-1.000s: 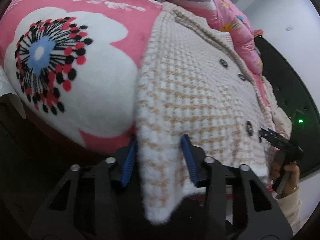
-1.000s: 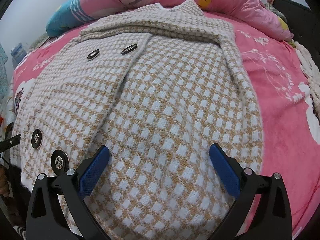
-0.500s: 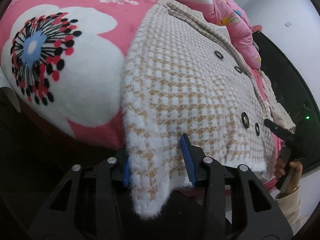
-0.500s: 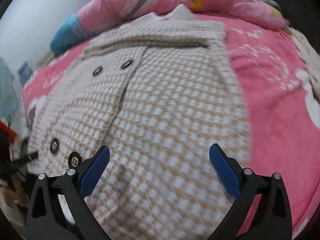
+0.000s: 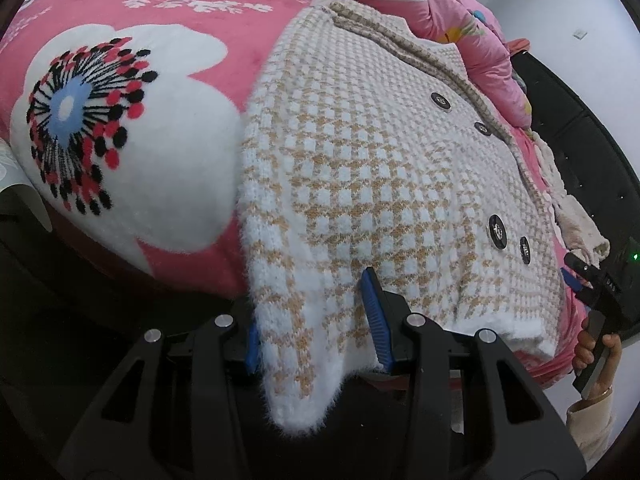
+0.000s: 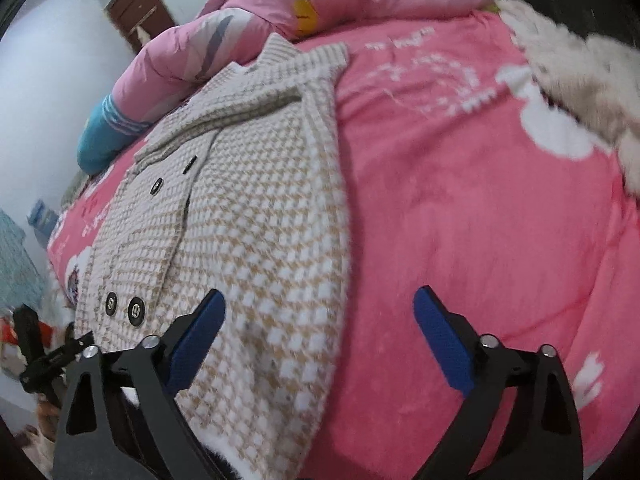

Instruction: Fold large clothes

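A beige-and-white checked knit coat (image 5: 372, 168) with black buttons lies flat on a pink flowered blanket (image 5: 120, 128), its hem hanging over the bed's near edge. My left gripper (image 5: 314, 320) straddles the hem's left corner with a blue pad on either side of the cloth; the jaws stand partly apart. My right gripper (image 6: 320, 344) is wide open over the coat's right hem edge (image 6: 280, 280) and the blanket (image 6: 460, 200), holding nothing. It also shows in the left wrist view (image 5: 592, 284) at the hem's far corner.
A rolled pink quilt (image 6: 320, 4) lies along the head of the bed beyond the collar. A fluffy cream garment (image 6: 580, 76) lies at the blanket's right side. A black bed frame (image 5: 580, 128) borders the far side. A brown door (image 6: 136, 8) stands behind.
My right gripper has swung right, so the coat now sits left of centre and pink blanket fills the right. My left gripper has stayed around the hem corner, shifting slightly.
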### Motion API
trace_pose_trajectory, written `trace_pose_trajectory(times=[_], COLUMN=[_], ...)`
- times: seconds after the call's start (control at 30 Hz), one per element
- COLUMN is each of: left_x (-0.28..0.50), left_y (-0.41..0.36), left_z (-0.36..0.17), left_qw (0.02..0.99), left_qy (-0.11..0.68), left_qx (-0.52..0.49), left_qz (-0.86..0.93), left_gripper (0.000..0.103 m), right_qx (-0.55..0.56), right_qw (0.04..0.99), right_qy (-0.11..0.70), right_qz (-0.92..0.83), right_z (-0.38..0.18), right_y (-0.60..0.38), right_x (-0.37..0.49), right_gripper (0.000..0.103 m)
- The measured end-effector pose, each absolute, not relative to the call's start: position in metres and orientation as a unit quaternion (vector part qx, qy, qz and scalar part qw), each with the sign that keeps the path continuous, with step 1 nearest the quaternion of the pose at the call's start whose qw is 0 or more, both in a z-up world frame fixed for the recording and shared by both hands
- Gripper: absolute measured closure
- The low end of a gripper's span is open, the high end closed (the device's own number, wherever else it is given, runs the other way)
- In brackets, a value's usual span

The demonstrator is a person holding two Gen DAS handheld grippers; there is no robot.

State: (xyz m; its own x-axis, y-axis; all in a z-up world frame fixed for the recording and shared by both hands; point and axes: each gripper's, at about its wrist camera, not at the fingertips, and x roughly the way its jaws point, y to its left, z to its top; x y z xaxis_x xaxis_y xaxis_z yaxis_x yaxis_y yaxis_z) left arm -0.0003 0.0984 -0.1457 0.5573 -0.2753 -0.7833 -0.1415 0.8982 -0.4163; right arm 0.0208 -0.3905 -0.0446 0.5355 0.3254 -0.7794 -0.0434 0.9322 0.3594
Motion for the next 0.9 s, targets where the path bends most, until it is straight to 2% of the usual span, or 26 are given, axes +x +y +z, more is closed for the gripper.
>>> trace_pose_trajectory(times=[0.67, 0.9], left_x=[-0.006, -0.007], left_y=[0.073, 0.069], left_z=[-0.135, -0.133], left_qw=[0.863, 0.864], left_qy=[0.489, 0.491], left_qx=[-0.124, -0.108], left_qz=[0.019, 0.026], left_gripper=[0.063, 0.063], right_qx=[0.224, 0.259], right_qw=[0.809, 0.79], right_qy=[0.505, 0.515], right_qz=[0.199, 0.206], right_z=[-0.056, -0.061], right_y=[-0.4, -0.398], right_x=[-0.037, -0.032], right_gripper=[0.035, 0.047])
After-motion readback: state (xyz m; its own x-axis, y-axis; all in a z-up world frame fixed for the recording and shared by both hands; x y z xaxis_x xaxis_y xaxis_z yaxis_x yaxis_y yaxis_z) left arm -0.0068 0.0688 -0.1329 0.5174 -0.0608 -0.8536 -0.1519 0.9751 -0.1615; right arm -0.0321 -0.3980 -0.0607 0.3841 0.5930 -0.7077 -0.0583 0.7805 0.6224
